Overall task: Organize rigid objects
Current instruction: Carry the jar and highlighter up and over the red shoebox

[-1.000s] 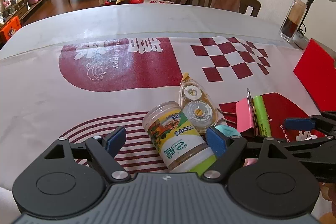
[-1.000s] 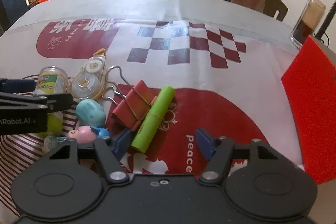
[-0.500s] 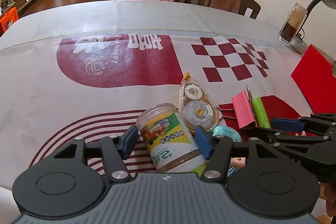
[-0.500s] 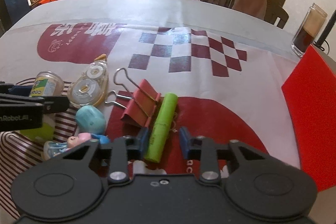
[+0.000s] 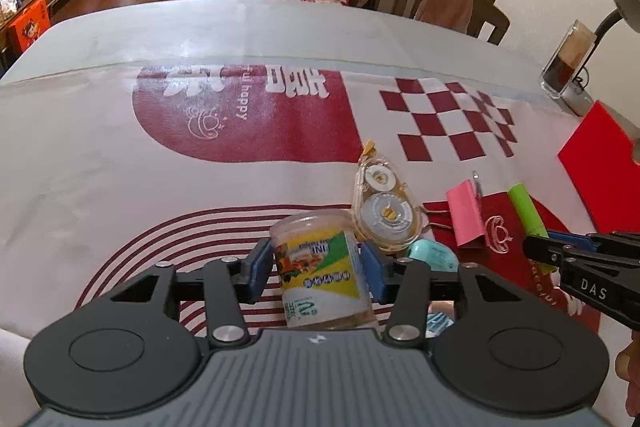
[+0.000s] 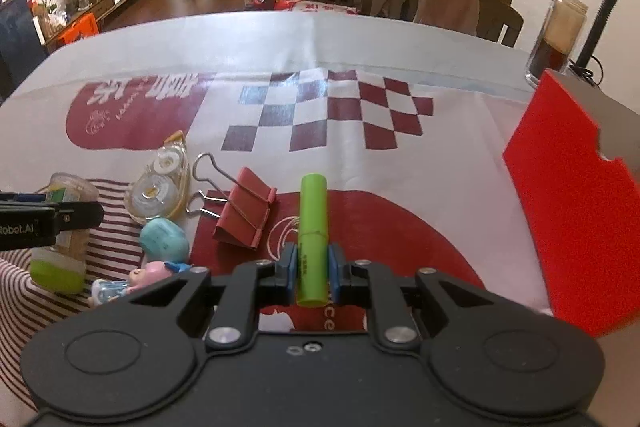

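Step in hand: simultaneous pick-up of two items from the cluster on the table cover (image 5: 120,163). The left gripper (image 5: 316,267) has both blue pads pressed against the sides of the labelled jar (image 5: 320,267), which lies tilted on the striped print; the jaws are closed on it. The right gripper (image 6: 313,267) is clamped on the lower end of the green highlighter (image 6: 314,227), whose cap end points away from the camera. Taking the red binder clip (image 6: 246,211) as landmark: the highlighter lies just to its right, apart from it; the clear tape dispenser (image 6: 160,187) lies to its left, near the wire handles; the teal capsule (image 6: 164,239) and a small pink figure (image 6: 154,273) sit below-left of it; the jar lies farther left, beyond the dispenser. Whether either item has left the surface cannot be determined. Judged next move: raise both items vertically, clear of their neighbours, then carry each to its storage location. The red sheet (image 6: 568,211) well to the clip's right may be that location; this is unconfirmed.
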`<act>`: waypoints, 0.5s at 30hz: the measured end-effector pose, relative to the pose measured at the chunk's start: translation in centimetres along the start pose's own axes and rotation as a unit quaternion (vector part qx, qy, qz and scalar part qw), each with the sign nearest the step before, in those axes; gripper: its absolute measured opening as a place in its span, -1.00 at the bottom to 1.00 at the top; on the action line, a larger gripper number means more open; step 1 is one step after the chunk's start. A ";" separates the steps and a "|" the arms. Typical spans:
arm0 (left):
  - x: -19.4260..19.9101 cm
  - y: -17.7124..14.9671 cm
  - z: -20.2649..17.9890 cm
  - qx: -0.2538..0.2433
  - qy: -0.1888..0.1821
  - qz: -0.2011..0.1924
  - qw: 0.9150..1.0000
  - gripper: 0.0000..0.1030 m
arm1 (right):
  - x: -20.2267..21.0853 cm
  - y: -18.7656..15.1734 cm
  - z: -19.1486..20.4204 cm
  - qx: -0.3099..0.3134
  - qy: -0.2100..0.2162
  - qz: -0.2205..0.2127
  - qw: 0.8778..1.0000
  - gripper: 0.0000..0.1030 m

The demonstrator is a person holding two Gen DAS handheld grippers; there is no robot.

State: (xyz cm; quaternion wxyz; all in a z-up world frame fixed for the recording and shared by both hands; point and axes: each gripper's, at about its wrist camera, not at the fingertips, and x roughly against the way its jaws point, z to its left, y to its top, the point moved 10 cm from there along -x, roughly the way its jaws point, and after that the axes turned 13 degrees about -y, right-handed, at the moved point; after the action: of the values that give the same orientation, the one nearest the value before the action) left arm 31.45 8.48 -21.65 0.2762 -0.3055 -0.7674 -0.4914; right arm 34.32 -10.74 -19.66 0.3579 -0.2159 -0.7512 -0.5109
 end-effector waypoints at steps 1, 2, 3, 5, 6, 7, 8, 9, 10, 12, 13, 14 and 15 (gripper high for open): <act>0.2 0.0 -0.1 -0.003 -0.001 -0.001 1.000 -0.10 | 0.4 0.0 -0.3 -0.005 0.002 0.000 1.000 -0.72; 0.5 0.0 -0.3 -0.006 -0.001 -0.002 1.000 -0.10 | 0.7 0.0 -0.5 -0.008 0.005 0.000 1.000 -0.72; 0.8 -0.1 -0.3 -0.007 -0.002 -0.003 1.000 -0.13 | 1.1 0.0 -0.7 -0.011 0.008 -0.001 1.000 -0.72; 1.4 -0.1 -0.6 -0.004 -0.009 -0.004 1.000 -0.15 | 2.0 0.1 -1.2 -0.016 0.011 -0.005 1.000 -0.72; 1.6 -0.2 -0.7 -0.004 -0.011 -0.004 1.000 -0.15 | 2.4 0.2 -1.5 -0.019 0.013 -0.006 1.000 -0.72; 1.9 -0.2 -0.8 -0.006 -0.013 -0.005 1.000 -0.15 | 2.8 0.2 -1.7 -0.021 0.015 -0.009 1.000 -0.72; 2.3 -0.3 -1.0 -0.009 -0.016 -0.005 1.000 -0.16 | 3.4 0.3 -2.0 -0.023 0.017 -0.012 1.000 -0.72; 2.5 -0.3 -1.1 -0.012 -0.017 -0.006 1.000 -0.16 | 3.8 0.3 -2.2 -0.025 0.018 -0.015 0.999 -0.72; 2.8 -0.4 -1.2 -0.013 -0.018 -0.007 1.000 -0.16 | 4.3 0.3 -2.5 -0.027 0.020 -0.017 0.999 -0.72; 3.4 -0.4 -1.5 -0.010 -0.024 -0.010 1.000 -0.18 | 5.3 0.4 -3.0 -0.029 0.024 -0.021 0.999 -0.72; 3.8 -0.4 -1.7 -0.009 -0.027 -0.011 1.000 -0.18 | 5.7 0.4 -3.3 -0.029 0.026 -0.024 0.999 -0.72; 4.1 -0.4 -1.8 -0.007 -0.029 -0.013 0.999 -0.18 | 6.3 0.5 -3.6 -0.031 0.027 -0.028 0.999 -0.72; 4.6 -0.3 -2.0 -0.007 -0.033 -0.017 0.999 -0.18 | 6.7 0.6 -3.9 -0.031 0.027 -0.031 0.999 -0.72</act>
State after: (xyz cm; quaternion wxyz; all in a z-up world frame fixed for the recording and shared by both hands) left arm 28.44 7.41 -17.82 0.2402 -0.3100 -0.7778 -0.4911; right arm 31.59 -14.45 -13.35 0.3554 -0.1896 -0.7309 -0.5509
